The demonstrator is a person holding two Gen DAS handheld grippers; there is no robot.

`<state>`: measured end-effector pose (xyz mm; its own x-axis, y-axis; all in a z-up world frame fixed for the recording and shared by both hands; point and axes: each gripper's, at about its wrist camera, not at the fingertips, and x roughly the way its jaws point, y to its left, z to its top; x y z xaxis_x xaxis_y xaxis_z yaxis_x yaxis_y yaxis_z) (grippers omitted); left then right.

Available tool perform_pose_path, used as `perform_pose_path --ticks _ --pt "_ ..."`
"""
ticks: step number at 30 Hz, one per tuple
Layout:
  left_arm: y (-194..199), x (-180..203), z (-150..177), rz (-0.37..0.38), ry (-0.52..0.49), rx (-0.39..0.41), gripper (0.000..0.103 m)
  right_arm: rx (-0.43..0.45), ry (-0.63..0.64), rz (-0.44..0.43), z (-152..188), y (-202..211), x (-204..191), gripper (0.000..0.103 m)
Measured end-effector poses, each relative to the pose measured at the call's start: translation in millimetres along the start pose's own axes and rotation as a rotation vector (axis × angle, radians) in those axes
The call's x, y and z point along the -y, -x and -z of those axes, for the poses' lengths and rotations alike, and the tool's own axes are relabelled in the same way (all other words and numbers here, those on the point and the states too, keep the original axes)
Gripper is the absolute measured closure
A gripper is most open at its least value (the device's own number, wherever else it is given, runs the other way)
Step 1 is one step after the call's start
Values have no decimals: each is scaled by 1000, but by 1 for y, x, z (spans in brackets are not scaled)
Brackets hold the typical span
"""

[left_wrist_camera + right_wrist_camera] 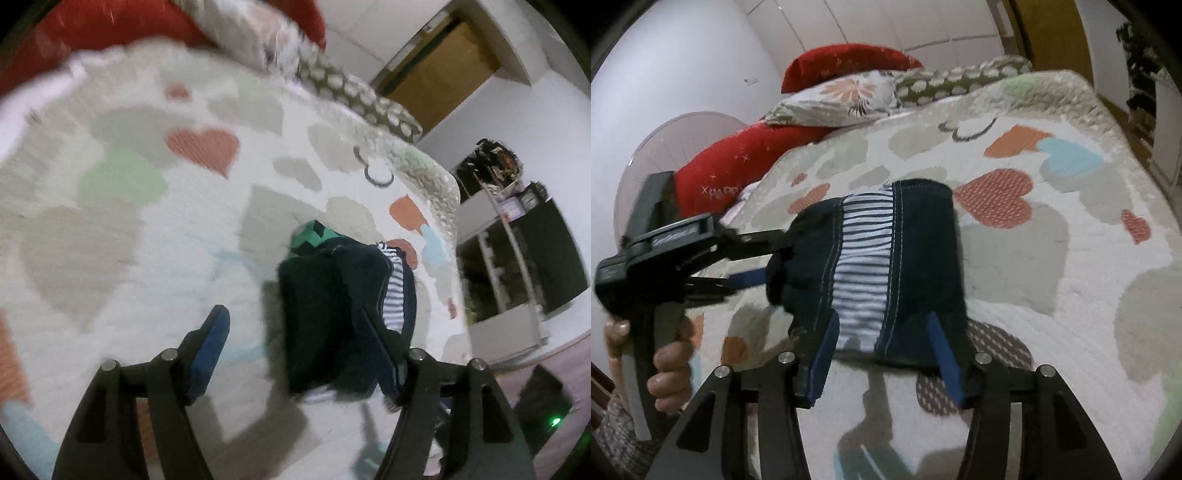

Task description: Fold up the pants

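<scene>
Bedding is serving as the work surface: a quilt (1071, 258) with hearts is covering the bed, and the pants (923, 240) are lying on it as a compact dark bundle, folded over with the striped waistband showing, towards the quilt's near left part.

Folding is looking nearly done, so the step in hand is probably letting go cleanly and flattening the bundle. The right gripper (882, 321) is hovering over the near edge of the pants with its pads standing apart and no cloth bunched between them. The left gripper (295, 321) is also standing wide, one pad out over bare quilt and the other finger alongside the bundle. From the right wrist view its tips are sitting at the left edge of the cloth; whether they are touching it is not clear. To do this well, both grippers should be lifting straight away from the cloth, not dragging sideways, so that the top layer is not sliding off or springing open.

Around it, red pillows (849, 62) and a flowered pillow (846, 96) are piling up at the far end, well apart from the pants. A shelf (517, 240) is standing beyond the bed's edge. A green-and-black cloth (314, 236) is lying just beside the far end of the bundle and could be getting caught. A hand (668, 369) is gripping the left handle.
</scene>
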<state>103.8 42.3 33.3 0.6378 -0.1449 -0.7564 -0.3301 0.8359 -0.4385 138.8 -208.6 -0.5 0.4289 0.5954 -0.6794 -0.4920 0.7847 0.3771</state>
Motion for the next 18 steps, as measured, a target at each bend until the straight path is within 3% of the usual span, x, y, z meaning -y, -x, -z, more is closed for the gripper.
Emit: perform_pose_path --ticks 4,6,8,10,12,15,18 --pt "50 10 28 -142 -68 193 19 24 29 52 20 21 -7 44" --pt "79 22 49 -262 -118 344 13 21 27 73 31 26 -9 43" --pt "99 30 63 -315 -147 444 2 12 10 79 43 33 -8 42" --pt "119 39 79 -352 -171 530 0 -4 -7 93 53 35 -6 42" --pt "134 44 92 -349 -188 535 0 -16 -28 97 61 37 -5 42" --pt "141 45 101 -300 -198 454 0 -36 -48 114 74 43 -8 42" --pt "146 46 115 -303 -183 407 0 -39 -31 147 84 48 -15 41"
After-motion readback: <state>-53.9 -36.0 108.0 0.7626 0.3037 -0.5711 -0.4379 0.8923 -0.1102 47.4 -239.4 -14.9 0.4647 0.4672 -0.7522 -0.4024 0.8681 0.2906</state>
